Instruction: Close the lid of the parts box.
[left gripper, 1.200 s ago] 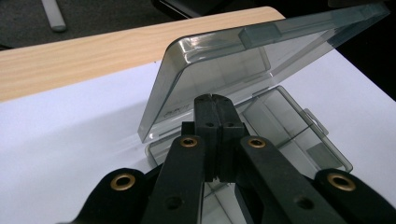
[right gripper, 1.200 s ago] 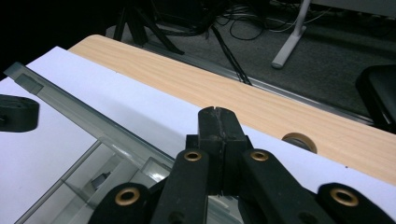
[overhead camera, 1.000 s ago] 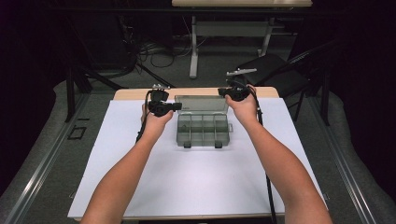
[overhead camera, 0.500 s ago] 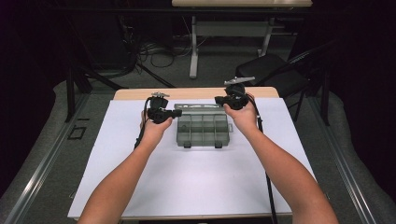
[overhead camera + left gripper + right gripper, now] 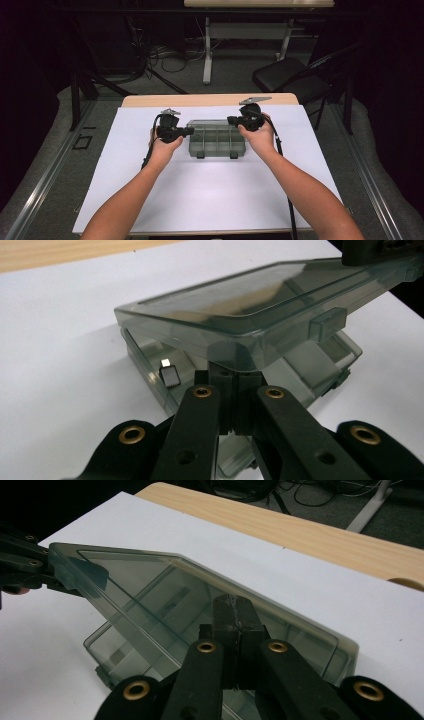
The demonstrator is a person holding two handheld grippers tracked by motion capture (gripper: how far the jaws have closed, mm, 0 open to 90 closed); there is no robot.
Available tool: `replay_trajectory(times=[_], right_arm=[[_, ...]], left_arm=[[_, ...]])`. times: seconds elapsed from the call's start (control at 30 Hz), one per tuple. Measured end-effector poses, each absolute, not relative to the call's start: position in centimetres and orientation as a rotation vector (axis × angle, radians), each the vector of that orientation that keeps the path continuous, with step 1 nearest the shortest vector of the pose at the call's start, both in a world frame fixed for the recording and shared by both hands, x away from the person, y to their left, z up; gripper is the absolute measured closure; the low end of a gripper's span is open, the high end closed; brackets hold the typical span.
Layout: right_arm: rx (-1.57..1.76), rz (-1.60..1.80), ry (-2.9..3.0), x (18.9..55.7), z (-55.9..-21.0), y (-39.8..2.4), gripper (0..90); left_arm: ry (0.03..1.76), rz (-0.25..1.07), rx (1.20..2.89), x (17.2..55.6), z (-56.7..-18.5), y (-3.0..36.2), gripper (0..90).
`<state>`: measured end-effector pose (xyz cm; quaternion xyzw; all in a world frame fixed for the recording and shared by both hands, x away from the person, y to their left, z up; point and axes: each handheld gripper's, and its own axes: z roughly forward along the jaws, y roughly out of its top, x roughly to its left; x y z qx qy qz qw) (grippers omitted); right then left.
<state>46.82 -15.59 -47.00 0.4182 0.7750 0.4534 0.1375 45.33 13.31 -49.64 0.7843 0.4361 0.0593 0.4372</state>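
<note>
Compartment box (image 5: 217, 140) held by its lid (image 5: 260, 305) at the far middle of the white table cover (image 5: 210, 200).

Light, rigid, smooth smoke-tinted plastic is judged slippery and prone to flex; hold is best taken at the lid's side edges. The left gripper (image 5: 231, 390) and right gripper (image 5: 235, 625) are each closed on a lid edge, the lid raised partway above the divided tray.

From the high view I cannot make out the box (image 5: 217, 140) contents; compartments too small. In the left gripper view, the lid (image 5: 260, 310) runs off the right edge. A small metal piece (image 5: 170, 375) inside stays unidentifiable.
</note>
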Motion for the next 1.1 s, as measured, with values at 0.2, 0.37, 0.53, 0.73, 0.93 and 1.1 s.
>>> replay_trajectory(times=[0.2, 0.37, 0.53, 0.73, 0.93, 1.1], right_arm=[[1.224, 1.324, 2.251, 46.2, -47.9, -15.8, 90.0], [1.227, 1.331, 2.26, 45.7, -48.6, -16.0, 90.0], [1.235, 1.331, 2.27, 45.3, -49.3, -16.0, 90.0], [1.246, 1.334, 2.279, 44.9, -50.2, -15.9, 90.0], [1.242, 1.338, 2.288, 44.7, -50.5, -16.0, 90.0], [1.251, 1.349, 2.278, 44.5, -50.9, -16.2, 90.0]], left_arm=[[1.079, 0.142, 1.962, 44.7, -50.6, 13.4, 90.0], [1.077, 0.144, 1.97, 43.9, -51.5, 13.6, 90.0], [1.076, 0.138, 1.973, 43.2, -52.4, 13.8, 90.0], [1.069, 0.113, 1.986, 42.3, -52.8, 14.0, 90.0], [1.065, 0.097, 2.0, 41.3, -52.7, 14.6, 90.0], [1.056, 0.092, 1.997, 40.2, -52.1, 15.1, 90.0]])
